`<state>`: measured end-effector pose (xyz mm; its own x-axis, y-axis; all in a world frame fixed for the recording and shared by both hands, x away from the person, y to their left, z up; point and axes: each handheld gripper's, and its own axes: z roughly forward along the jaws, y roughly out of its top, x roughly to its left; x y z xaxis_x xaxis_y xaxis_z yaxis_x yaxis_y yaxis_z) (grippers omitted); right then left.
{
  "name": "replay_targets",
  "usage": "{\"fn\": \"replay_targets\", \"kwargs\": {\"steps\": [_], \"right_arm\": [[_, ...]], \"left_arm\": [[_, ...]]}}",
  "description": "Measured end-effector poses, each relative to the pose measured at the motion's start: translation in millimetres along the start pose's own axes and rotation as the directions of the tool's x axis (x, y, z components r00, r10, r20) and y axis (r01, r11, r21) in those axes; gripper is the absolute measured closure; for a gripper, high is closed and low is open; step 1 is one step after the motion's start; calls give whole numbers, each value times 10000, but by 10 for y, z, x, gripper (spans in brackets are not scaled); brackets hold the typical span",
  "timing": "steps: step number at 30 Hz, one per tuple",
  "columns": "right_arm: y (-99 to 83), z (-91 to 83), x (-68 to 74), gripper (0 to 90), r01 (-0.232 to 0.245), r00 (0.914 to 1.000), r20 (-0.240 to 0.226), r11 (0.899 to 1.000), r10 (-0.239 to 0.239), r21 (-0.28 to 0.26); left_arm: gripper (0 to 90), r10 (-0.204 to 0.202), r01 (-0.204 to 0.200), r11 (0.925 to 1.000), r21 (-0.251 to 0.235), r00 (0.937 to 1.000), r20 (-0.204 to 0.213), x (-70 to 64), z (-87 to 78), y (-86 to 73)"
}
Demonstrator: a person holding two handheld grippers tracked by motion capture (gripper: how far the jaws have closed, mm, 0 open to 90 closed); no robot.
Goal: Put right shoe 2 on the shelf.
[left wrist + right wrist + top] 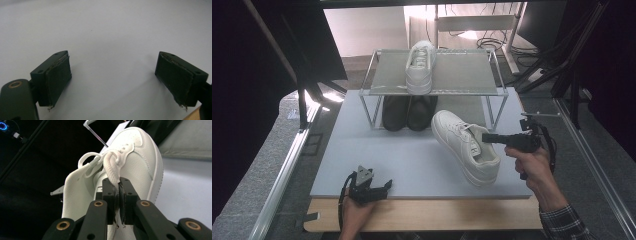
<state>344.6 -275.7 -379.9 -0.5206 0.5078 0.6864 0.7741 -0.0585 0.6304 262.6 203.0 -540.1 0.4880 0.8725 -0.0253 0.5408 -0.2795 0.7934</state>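
A white sneaker (464,147) lies on the grey mat (402,160) with its toe toward the rack. In the right gripper view my right gripper (118,187) is shut on that sneaker's (135,157) white lace (111,170), pinching it between the pads. In the high view this gripper (485,137) reaches in from the right at the shoe's opening. My left gripper (388,186) rests low at the mat's front left, well away from the shoe. Its jaws stand wide open in the left gripper view (113,75), with bare mat between them.
A metal wire rack (462,75) stands at the back of the mat. A second white sneaker (421,65) sits on its top shelf, and a pair of black shoes (408,112) sits beneath it. The wooden table edge (422,215) runs along the front.
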Motion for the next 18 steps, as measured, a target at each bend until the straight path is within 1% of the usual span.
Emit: {"fn": "replay_targets", "kwargs": {"steps": [4, 8, 12, 17, 18], "right_arm": [[50, -19, 42, 846, -9, 10000, -5, 10000, 9, -51], [97, -42, 86, 846, -71, 9999, -77, 9997, 69, -226], [141, -65, 131, 849, -72, 9998, -192, 9997, 67, -230], [183, -80, 174, 852, -74, 9998, -179, 9996, 69, -275], [188, -83, 182, 853, -132, 9997, -189, 9995, 127, -273]], "left_arm": [[127, 2, -2, 10000, 1, 10000, 0, 0, 0, 0], [127, 15, -15, 10000, 12, 10000, -8, 1, -1, 0], [127, 15, -15, 10000, 13, 10000, -7, 1, -1, 0], [127, 13, -13, 10000, 17, 10000, -5, 1, -1, 1], [127, 12, -12, 10000, 17, 10000, -2, 1, -1, 1]]}}
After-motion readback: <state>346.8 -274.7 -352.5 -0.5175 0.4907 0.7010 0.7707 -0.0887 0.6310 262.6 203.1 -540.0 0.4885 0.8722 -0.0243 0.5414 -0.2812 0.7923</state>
